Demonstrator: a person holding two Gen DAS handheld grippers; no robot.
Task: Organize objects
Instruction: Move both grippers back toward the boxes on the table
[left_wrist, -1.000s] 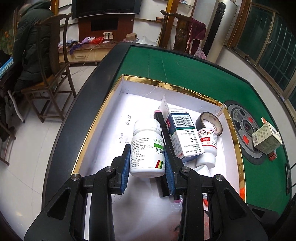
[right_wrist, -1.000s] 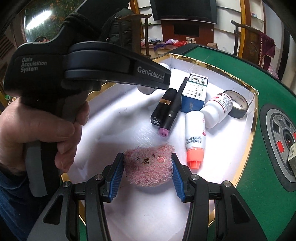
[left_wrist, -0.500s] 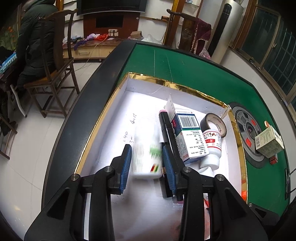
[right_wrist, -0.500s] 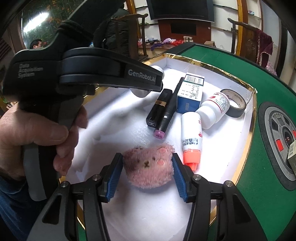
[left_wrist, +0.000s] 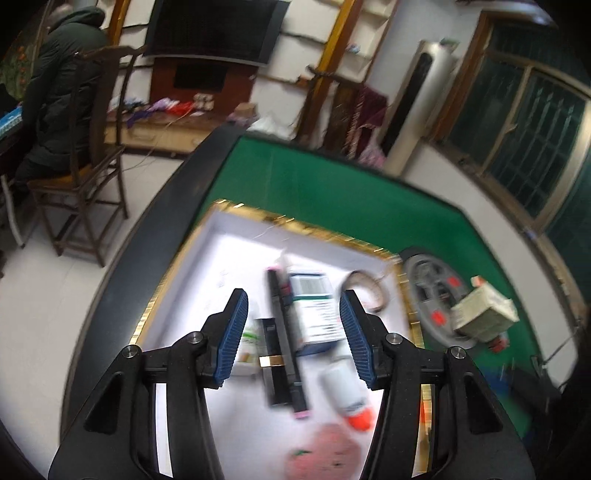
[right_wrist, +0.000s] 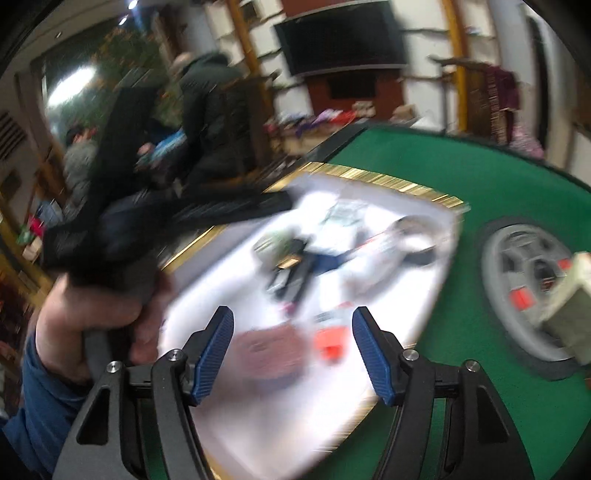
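Note:
A white tray with a gold rim (left_wrist: 295, 226) lies on the green table and holds the objects. My left gripper (left_wrist: 293, 301) hovers above it with its jaws opening and nothing pressed between them. Below its left finger lies the white pill bottle with a green label (left_wrist: 248, 343). Beside it are a black lipstick tube (left_wrist: 271, 356), a black pen (left_wrist: 291, 354) and a blue-and-white box (left_wrist: 316, 314). My right gripper (right_wrist: 293, 317) is also opening above the pink plush (right_wrist: 269, 350), which rests in the tray (right_wrist: 369, 174) apart from both pads. Both views are blurred.
A tape roll (left_wrist: 365, 291) and an orange-capped white bottle (left_wrist: 347, 391) also lie in the tray. A beige box (left_wrist: 484, 314) sits on the round grey console in the table's middle. A hand (right_wrist: 110, 306) holds the left gripper. People sit on chairs beyond the table.
Both grippers have spread their jaws and lifted. The white pill bottle has left the left jaws and lies in the tray. The pink plush is let go by the right jaws.

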